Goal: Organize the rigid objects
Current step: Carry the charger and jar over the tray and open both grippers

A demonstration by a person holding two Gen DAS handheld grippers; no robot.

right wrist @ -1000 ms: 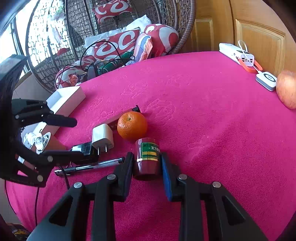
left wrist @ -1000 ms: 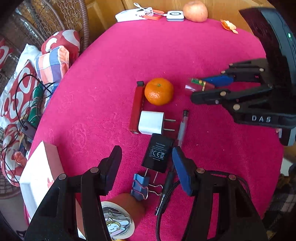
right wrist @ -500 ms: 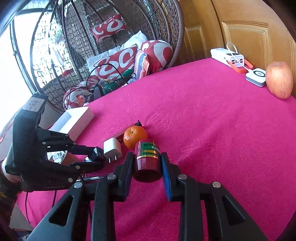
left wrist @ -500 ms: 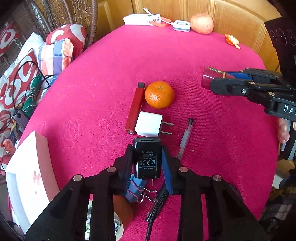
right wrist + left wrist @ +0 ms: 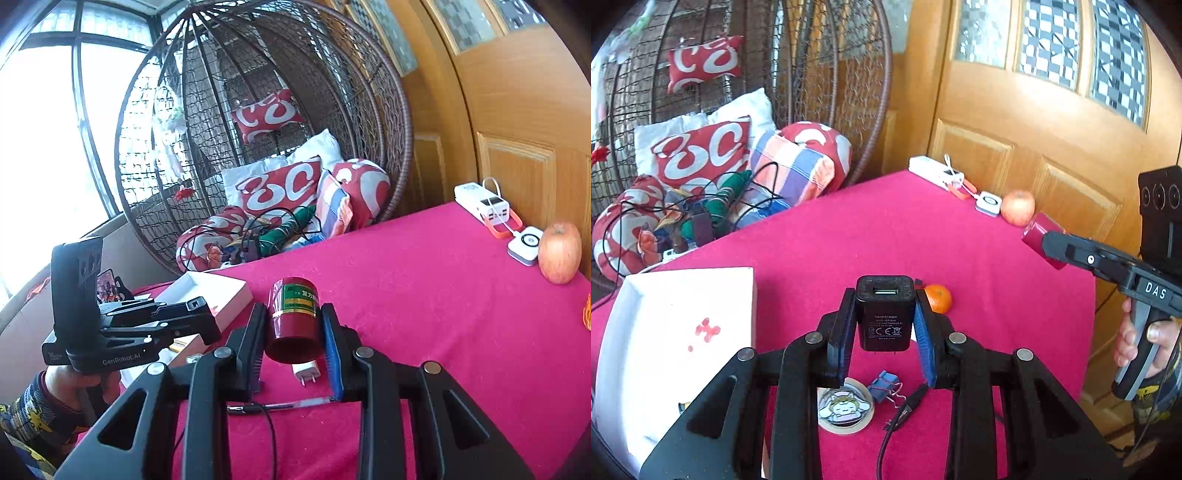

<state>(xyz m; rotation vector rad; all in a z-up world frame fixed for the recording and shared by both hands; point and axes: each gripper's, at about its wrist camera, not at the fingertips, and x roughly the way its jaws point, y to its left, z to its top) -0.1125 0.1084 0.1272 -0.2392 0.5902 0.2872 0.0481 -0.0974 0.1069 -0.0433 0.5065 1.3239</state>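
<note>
Tongs number two — left tongs (image 5: 884, 321) pinching one black charger (image 5: 884, 314), right tongs (image 5: 294, 325) pinching one red jar (image 5: 294, 317).

Home sunroom: wicker egg chair (image 5: 266, 122), cushions (image 5: 280, 188), wooden door (image 5: 1052, 122)

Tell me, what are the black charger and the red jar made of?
Charger: probably hard plastic, matte black, with printed white markings and moulded edges. Jar: glossy dark red, shiny like plastic or glass, I can't tell which, with a green paper-looking label and gold band.

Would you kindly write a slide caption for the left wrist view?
Left tool grips a black charger above the pink table; right tool holds a red jar.
</note>
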